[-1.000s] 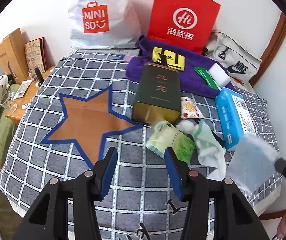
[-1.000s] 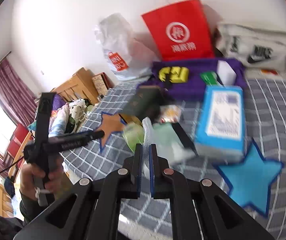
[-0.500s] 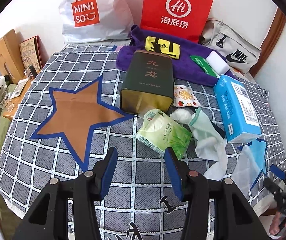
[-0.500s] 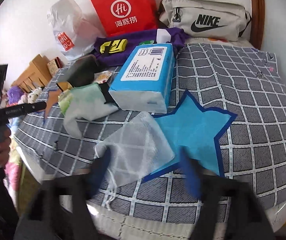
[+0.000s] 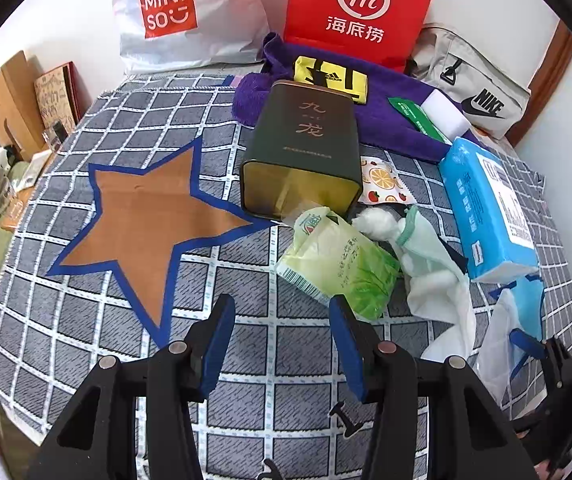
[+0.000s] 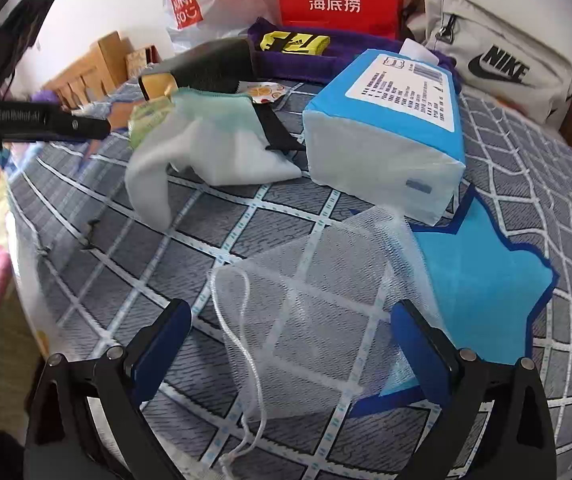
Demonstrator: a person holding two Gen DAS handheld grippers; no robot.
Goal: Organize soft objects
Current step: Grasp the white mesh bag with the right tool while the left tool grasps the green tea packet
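Observation:
My right gripper (image 6: 289, 312) hovers low over a white mesh drawstring bag (image 6: 317, 280). The bag lies flat on the checked bedspread, its right edge over the blue star (image 6: 485, 268). The jaws are opening wide and the pads touch nothing. Behind the bag stand a blue tissue pack (image 6: 385, 132) and a white cloth with a green hem (image 6: 214, 148). My left gripper (image 5: 280, 304) is open and holds nothing, just short of a green tissue pack (image 5: 337, 268). Beside that pack are a cotton ball (image 5: 373, 220) and the white cloth (image 5: 433, 264). The brown star (image 5: 146, 216) lies bare to the left.
A dark green tin (image 5: 305, 152) lies on its side behind the green pack. A purple towel (image 5: 385, 120), a yellow pouch (image 5: 329, 76), a red paper bag (image 5: 357, 8), a white Miniso bag (image 5: 174, 12) and a grey Nike bag (image 5: 481, 96) line the far edge. The bed's near edge is close below both grippers.
My right gripper dropped toward the bed, opened from shut and let go of the mesh bag, which now lies by the blue star. The left gripper sank a little, still open.

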